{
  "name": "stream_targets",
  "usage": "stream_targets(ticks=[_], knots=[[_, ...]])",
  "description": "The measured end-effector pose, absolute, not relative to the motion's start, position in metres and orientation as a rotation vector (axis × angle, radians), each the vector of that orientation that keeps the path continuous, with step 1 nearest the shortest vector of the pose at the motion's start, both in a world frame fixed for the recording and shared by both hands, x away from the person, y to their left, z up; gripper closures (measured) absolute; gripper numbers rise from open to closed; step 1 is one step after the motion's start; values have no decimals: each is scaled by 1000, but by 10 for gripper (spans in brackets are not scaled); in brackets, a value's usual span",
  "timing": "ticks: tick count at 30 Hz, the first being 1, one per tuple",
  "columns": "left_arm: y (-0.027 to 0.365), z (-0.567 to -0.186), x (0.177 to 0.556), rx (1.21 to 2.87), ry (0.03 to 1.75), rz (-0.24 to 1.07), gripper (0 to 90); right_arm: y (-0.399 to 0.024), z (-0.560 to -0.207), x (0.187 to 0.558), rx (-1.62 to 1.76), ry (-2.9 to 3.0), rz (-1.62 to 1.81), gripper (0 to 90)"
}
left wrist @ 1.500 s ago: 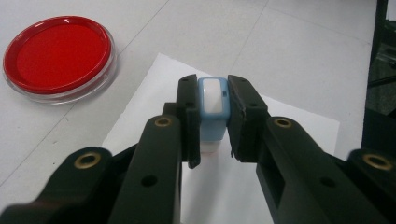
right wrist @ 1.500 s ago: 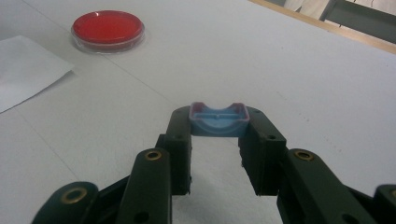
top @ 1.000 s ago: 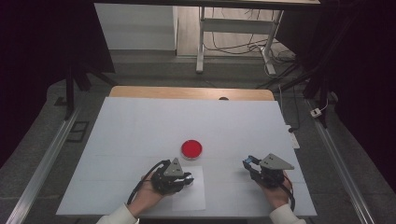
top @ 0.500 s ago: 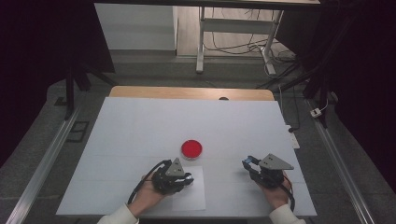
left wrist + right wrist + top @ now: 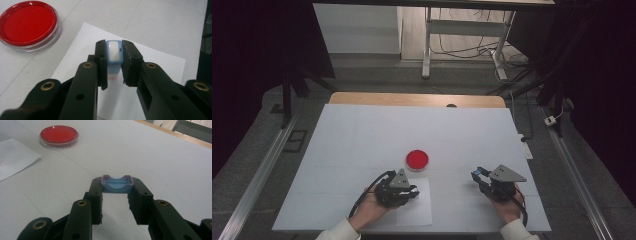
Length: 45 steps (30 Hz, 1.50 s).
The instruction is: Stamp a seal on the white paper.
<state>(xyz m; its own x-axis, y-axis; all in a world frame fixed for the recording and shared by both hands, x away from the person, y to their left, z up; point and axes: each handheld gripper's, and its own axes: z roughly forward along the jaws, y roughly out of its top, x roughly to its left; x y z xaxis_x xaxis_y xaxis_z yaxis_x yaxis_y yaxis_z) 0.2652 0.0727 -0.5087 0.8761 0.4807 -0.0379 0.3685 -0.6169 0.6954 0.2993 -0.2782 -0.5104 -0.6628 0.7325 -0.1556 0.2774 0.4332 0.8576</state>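
Note:
My left gripper (image 5: 114, 50) is shut on a small blue stamp with a white face (image 5: 114, 53), held low over a white sheet of paper (image 5: 155, 65). A faint red mark shows on the paper just under the stamp. A round red ink pad in a clear dish (image 5: 27, 22) lies beyond the sheet. My right gripper (image 5: 116, 183) is shut on a blue cap with a reddish rim (image 5: 116, 184), just above the bare table. In the high view the left gripper (image 5: 412, 192) is over the paper (image 5: 419, 210) and the right gripper (image 5: 477, 175) is apart at the right.
The ink pad (image 5: 417, 159) sits mid-table, just beyond the paper. The white table (image 5: 362, 135) has a wooden strip along its far edge (image 5: 417, 99). Metal rails run along both sides, and a table frame with cables stands behind.

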Motion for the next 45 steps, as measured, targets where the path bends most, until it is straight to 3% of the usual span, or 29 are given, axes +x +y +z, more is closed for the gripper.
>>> stream_targets(ticks=[45], knots=[[73,-509,265,2310,616,193,760,-279,-509,299,847,2169,1161,645]])
